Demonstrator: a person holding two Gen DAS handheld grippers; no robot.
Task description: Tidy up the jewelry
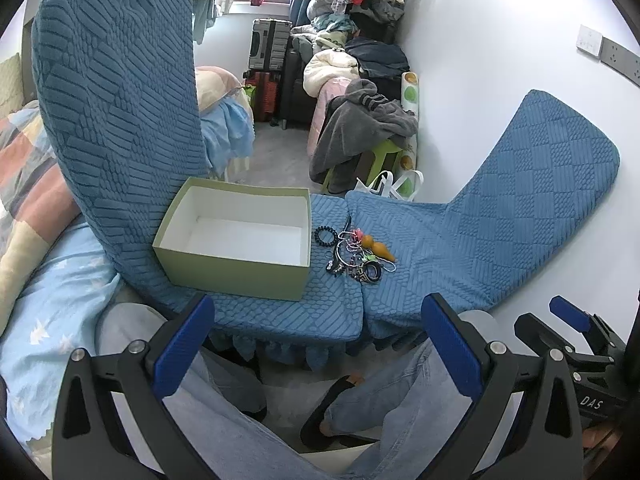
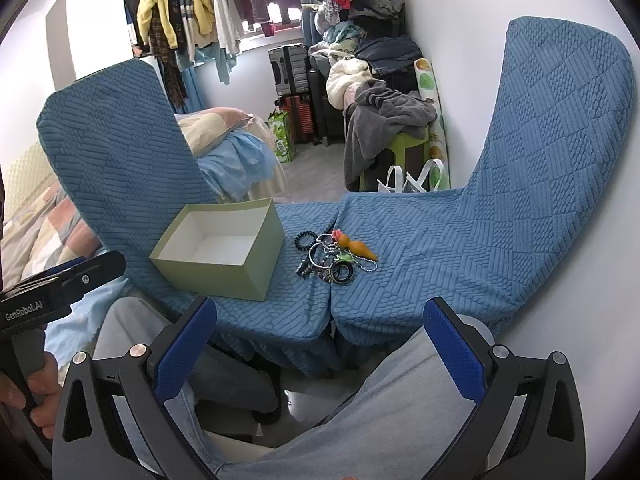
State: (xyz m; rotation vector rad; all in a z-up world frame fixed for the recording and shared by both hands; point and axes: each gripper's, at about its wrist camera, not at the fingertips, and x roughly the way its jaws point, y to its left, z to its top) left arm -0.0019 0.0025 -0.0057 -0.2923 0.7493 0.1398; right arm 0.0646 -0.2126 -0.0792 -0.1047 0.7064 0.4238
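left gripper: jaws spread, empty, held back | right gripper: same | jewelry: heaped on cushion, 3 o'clock of box | box open-topped, empty, close for short transfers

My left gripper is black, with ribbed blue pads and silver screws at the finger pivots. My right gripper matches it; at three o'clock in the left view its body reads "DAS". I wear light blue jeans and black sandals.
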